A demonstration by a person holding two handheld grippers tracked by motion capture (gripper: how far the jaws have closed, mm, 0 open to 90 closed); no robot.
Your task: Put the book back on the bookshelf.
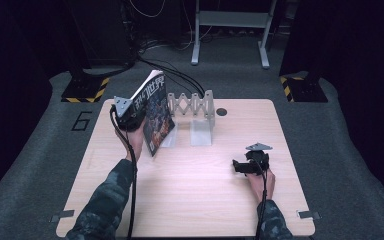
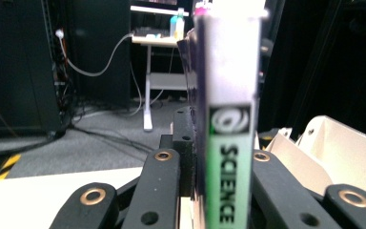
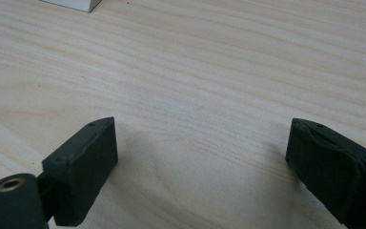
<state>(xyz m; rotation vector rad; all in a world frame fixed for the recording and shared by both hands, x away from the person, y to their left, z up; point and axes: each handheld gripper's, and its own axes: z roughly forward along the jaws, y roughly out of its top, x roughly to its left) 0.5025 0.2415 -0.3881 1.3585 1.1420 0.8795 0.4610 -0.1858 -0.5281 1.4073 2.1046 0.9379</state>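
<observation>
Book [image 1: 154,114] is pinched tight in my left gripper [image 1: 130,118], standing tilted just left of the folding rack [image 1: 192,106], bottom edge near the table [image 1: 190,200]. Right gripper [image 1: 244,165] sits well right of the rack, jaws wide, nothing in them.

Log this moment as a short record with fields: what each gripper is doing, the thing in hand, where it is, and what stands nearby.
left gripper: shut on the book's spine edge, lifted at the table's far left
book: dark cover, tilted, spine reads SCIENCE
right gripper: open, nothing between its jaws, low over bare wood at the right
rack: grey accordion bookstand with clear dividers, just right of the book
table: light wood
</observation>
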